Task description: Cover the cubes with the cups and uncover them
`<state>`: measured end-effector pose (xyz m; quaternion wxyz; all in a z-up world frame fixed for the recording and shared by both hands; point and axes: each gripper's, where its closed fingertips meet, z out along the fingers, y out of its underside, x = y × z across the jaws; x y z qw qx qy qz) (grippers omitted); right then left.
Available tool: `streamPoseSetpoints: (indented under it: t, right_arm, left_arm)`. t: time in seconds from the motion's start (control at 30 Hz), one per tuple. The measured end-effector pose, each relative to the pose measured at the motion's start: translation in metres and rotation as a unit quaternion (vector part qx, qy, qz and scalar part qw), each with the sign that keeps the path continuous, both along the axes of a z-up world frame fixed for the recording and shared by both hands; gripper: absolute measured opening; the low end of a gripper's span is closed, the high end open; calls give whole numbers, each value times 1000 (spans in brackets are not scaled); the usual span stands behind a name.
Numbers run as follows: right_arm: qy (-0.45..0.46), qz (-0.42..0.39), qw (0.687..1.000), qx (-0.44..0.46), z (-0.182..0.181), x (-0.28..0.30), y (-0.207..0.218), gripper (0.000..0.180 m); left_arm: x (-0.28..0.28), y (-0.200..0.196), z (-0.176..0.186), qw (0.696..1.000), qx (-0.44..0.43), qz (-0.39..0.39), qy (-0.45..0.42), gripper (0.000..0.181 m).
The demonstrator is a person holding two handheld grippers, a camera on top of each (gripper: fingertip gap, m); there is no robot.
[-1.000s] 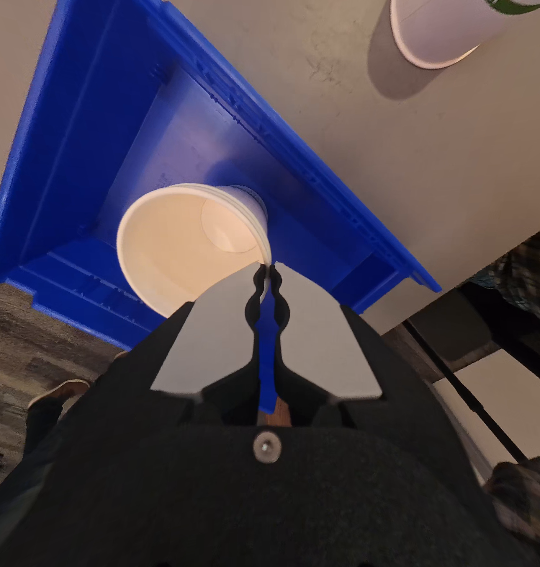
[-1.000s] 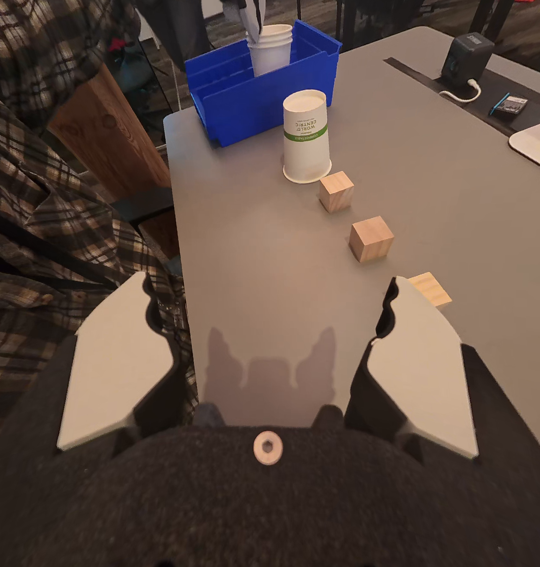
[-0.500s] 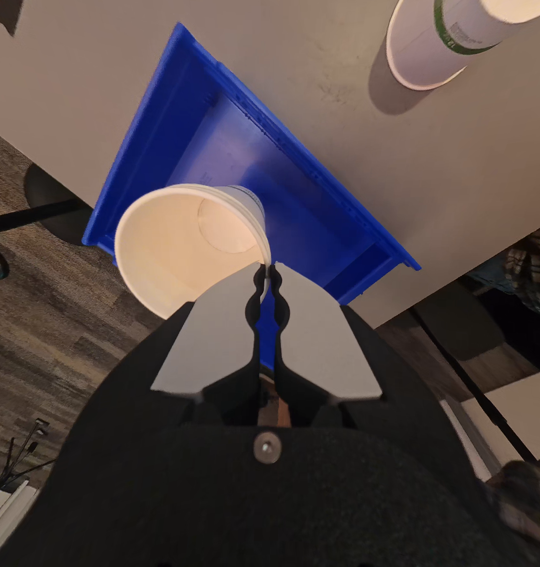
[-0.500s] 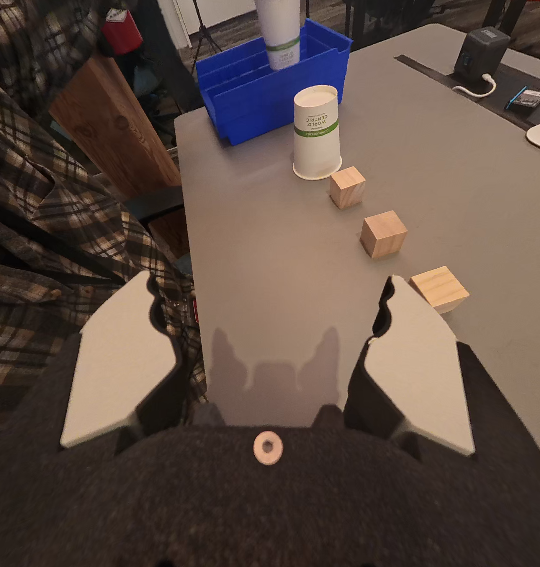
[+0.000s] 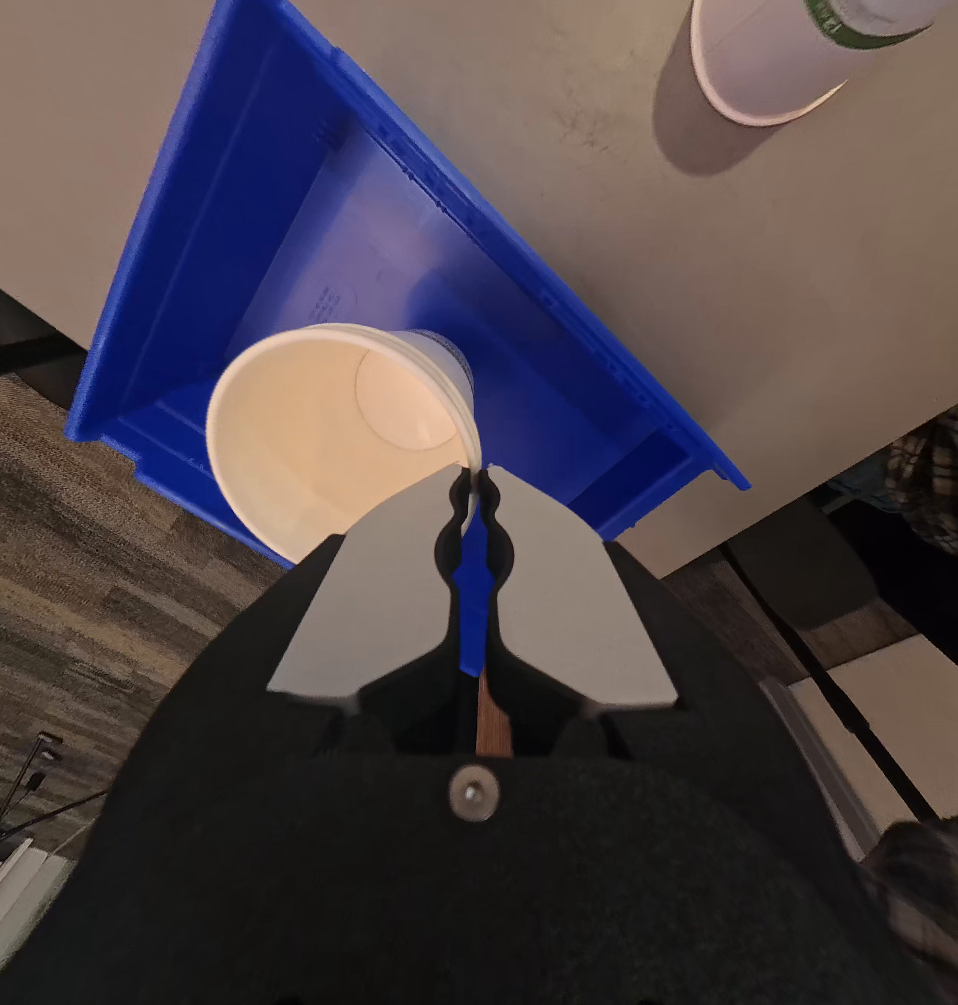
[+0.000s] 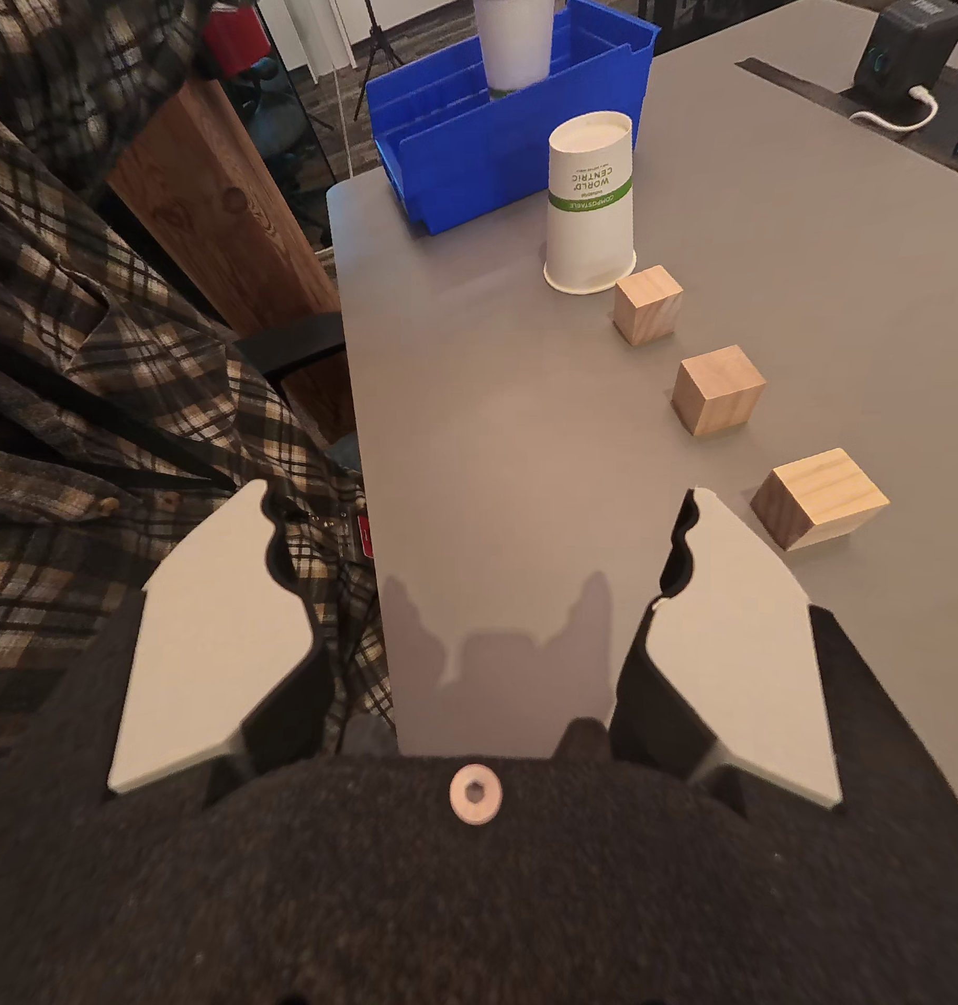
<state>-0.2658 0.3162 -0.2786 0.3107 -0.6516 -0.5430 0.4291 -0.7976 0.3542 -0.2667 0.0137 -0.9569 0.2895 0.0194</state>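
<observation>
At the centre of the left wrist view, the left gripper (image 5: 472,476) is seen pressed together on the rim of a stack of nested white paper cups (image 5: 335,440), whose open mouth faces the camera. The stack is held above a blue plastic bin (image 5: 237,179) that rests on the grey table (image 5: 683,283); in the right wrist view the same stack (image 6: 514,46) appears at the top centre, over the bin (image 6: 466,157). 1 inverted cup with a green band (image 6: 590,209) is shown standing mouth-down on the table just in front of the bin, and again at the upper right of the left wrist view (image 5: 776,60). Along the right side of the right wrist view, 3 uncovered wooden cubes are set in a row: the farthest cube (image 6: 648,312) just beside the inverted cup, the middle cube (image 6: 719,389), and the nearest cube (image 6: 819,497). At the lower centre, the right gripper (image 6: 479,500) is spread wide and holds nothing, above the table edge. A plaid sleeve (image 6: 112,380) fills the left.
</observation>
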Motion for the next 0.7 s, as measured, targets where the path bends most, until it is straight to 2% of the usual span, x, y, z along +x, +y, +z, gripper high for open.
streamPoseSetpoints:
  t: [0.13, 0.4, 0.7]
  right_arm:
    - [0, 2, 1000, -2, -2, 0, -3, 131]
    - [-6, 1, 1000, -6, -4, 3, -6, 130]
    - [-9, 15, 1000, -19, -13, -5, -11, 129]
  left_arm:
    - [-2, 2, -14, 1000, 3, -3, 5, 3]
    - [-6, 9, -5, 998, 46, 23, -26, 3]
    - [-10, 6, -17, 1000, 18, 18, 4, 3]
